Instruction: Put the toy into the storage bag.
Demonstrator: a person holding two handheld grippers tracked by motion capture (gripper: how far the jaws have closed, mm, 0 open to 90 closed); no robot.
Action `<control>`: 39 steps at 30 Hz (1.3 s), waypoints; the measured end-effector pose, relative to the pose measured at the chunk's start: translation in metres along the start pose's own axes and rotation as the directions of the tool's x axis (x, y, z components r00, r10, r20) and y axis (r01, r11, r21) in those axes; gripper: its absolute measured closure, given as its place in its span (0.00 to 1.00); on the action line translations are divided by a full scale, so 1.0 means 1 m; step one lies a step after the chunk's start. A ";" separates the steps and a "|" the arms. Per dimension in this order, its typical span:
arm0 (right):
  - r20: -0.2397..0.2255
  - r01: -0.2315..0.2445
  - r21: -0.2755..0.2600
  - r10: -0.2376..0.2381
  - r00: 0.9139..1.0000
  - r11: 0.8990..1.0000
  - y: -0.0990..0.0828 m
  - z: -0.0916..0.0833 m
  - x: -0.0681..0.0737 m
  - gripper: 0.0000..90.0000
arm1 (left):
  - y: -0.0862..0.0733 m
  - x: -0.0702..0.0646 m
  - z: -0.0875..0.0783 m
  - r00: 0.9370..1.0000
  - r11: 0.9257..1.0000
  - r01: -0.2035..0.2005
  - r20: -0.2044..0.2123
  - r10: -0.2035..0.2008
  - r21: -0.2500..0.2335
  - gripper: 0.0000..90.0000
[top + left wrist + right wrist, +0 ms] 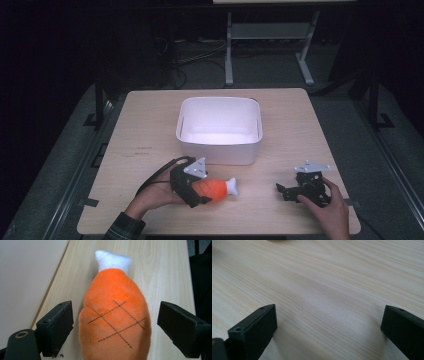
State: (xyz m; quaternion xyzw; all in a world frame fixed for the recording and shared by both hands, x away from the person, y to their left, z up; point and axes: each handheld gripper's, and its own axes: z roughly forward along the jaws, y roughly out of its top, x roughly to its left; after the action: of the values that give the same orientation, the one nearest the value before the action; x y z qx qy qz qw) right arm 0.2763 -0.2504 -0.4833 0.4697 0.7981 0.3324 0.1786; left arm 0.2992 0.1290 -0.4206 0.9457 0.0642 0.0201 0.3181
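On the near left of the bench (150, 125), a plush drumstick (214, 187) lies flat, white bone end toward the right, just in front of the white bin (220, 127). Left claw (196, 196) spread wide, jaws either side of the orange body, pads clear of the fabric. Right claw (281, 191) also spread, holding nothing, low over bare wood, well apart from the toy. Judgement: centre the plump middle between the pads, then squeeze firmly; soft stuffing will give, so grip deep. Toy's rear end cut off at the bottom of the left claw view; bin's inside floor washed out by glare
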 end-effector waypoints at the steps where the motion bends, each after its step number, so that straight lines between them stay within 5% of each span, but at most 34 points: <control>1: 0.000 0.000 0.000 0.000 1.000 1.000 0.000 0.000 0.000 0.00 | 0.000 0.000 0.000 1.000 1.000 0.000 0.000 0.000 0.000 0.14; 16: 0.000 -0.001 0.000 0.001 1.000 1.000 0.000 0.000 0.000 0.00 | -0.008 0.002 0.018 0.999 0.999 -0.019 0.036 0.017 0.032 0.14; 30: 0.000 0.001 0.000 -0.001 1.000 1.000 0.000 0.000 0.000 0.00 | -0.007 -0.004 0.028 0.997 0.991 -0.073 -0.009 0.074 0.110 0.14; 39: 0.000 0.000 0.000 0.000 1.000 1.000 0.000 0.000 0.000 0.00 | -0.008 -0.002 0.027 0.999 0.994 -0.031 -0.011 0.032 0.107 0.16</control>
State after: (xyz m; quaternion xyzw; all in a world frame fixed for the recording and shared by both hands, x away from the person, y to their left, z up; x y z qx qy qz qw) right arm 0.2763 -0.2503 -0.4832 0.4697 0.7981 0.3324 0.1787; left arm 0.2984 0.1185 -0.4471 0.9620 0.0522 0.0279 0.2665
